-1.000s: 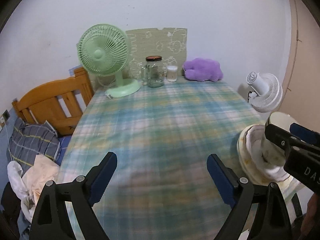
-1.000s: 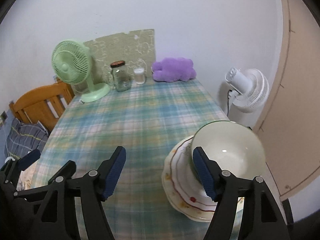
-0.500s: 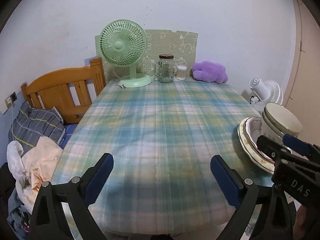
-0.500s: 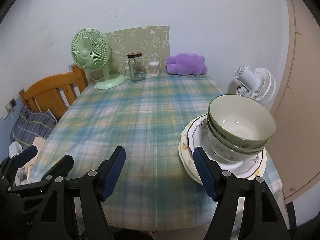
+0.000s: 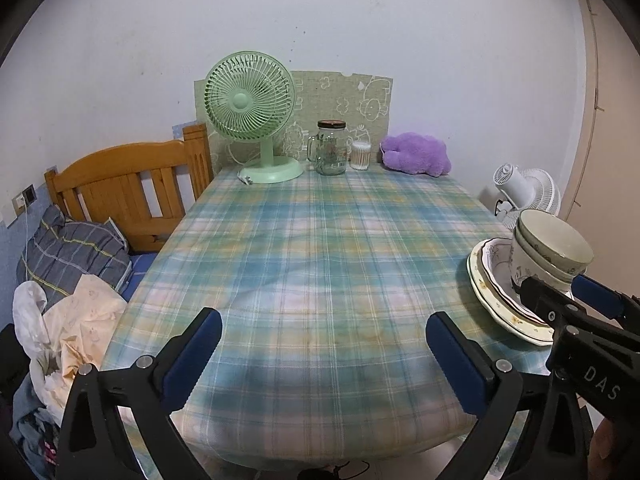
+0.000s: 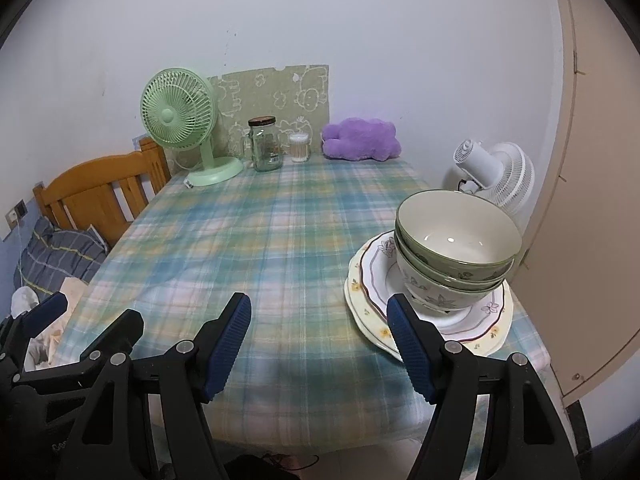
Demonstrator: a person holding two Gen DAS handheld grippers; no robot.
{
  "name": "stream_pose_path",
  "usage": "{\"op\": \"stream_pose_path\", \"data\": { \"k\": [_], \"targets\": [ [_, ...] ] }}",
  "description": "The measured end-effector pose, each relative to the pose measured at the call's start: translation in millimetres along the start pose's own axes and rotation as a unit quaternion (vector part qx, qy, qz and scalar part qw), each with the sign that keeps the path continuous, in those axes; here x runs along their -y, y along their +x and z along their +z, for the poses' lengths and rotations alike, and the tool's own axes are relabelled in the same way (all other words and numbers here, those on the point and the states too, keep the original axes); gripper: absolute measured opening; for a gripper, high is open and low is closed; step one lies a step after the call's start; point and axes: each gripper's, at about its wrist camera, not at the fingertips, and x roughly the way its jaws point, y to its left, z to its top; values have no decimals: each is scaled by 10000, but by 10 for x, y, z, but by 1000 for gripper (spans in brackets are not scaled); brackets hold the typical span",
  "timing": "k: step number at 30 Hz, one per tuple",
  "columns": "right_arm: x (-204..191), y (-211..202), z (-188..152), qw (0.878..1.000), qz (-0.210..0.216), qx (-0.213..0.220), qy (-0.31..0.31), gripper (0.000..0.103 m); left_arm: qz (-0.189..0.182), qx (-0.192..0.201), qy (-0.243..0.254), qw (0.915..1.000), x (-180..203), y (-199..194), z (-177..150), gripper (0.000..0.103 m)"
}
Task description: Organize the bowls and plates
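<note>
Green-rimmed bowls [image 6: 456, 248] are nested in a stack on stacked floral plates [image 6: 486, 322] at the near right corner of the plaid-covered table [image 6: 280, 240]. The same stack of bowls [image 5: 552, 246] and plates [image 5: 492, 300] shows at the right in the left wrist view. My right gripper [image 6: 320, 344] is open and empty, above the table's near edge, its right finger just in front of the plates. My left gripper [image 5: 320, 360] is open and empty over the table's near edge, left of the right gripper [image 5: 580, 304].
At the far end stand a green desk fan [image 5: 252, 116], a glass jar [image 5: 331, 148], a cotton swab cup [image 5: 360, 156] and a purple plush [image 5: 416, 154]. A wooden bed frame [image 5: 128, 184] with clothes lies left. A white fan [image 6: 496, 172] and a door [image 6: 592, 160] are right.
Both grippers have drawn back and up from the table, so the whole table and the near edge are now in view. The bowl and plate stack stays in place; both grippers stay open.
</note>
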Motion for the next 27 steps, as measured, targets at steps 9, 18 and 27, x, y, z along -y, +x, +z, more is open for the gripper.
{"op": "stream_pose_path", "data": {
  "k": [9,18,27],
  "targets": [
    [-17,-36,-45,10000,-77,4,-25,73,-59,59,-46,10000,-15,-37,-35,103],
    [-6,-63,-66,10000,-73,-32,10,73,-42,50,-37,10000,-4,-49,-45,103],
    [-12,-47,-76,9999,-85,-83,23,73,-41,65,-23,10000,3,-63,-48,103]
  ]
}}
